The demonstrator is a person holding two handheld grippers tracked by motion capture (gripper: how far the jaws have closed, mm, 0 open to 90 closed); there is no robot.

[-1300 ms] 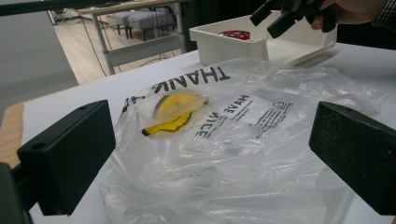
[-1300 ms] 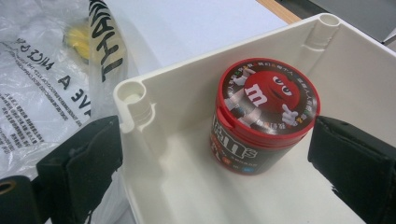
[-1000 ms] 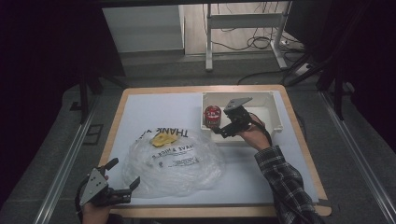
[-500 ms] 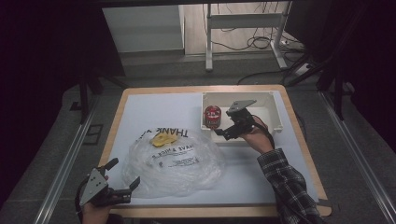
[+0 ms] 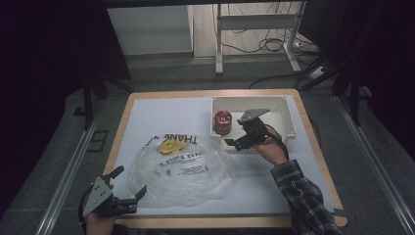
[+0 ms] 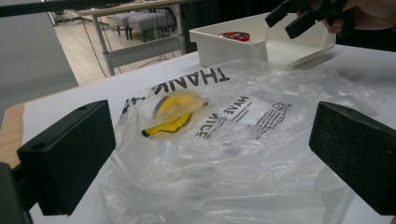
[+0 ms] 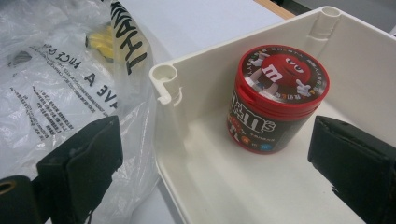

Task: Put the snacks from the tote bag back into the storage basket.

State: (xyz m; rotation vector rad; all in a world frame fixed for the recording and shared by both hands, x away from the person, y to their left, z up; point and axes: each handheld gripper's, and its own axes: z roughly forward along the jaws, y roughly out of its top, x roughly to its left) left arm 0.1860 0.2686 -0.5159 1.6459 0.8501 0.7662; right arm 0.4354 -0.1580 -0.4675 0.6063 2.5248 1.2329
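Currently the right gripper (image 5: 234,139) hovers open at the white bin (image 5: 289,117), where the candy tub (image 7: 274,97) stands upright; rigid, smooth, probably light: grip its round sides below the lid.

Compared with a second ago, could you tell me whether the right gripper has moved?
Yes, slightly: the right gripper has drifted toward the near rim of the white bin, away from the red jar.

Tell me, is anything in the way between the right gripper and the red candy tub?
Partly: the right gripper straddles the near wall of the white bin, one jaw outside it. The red candy tub stands inside, with nothing else between.
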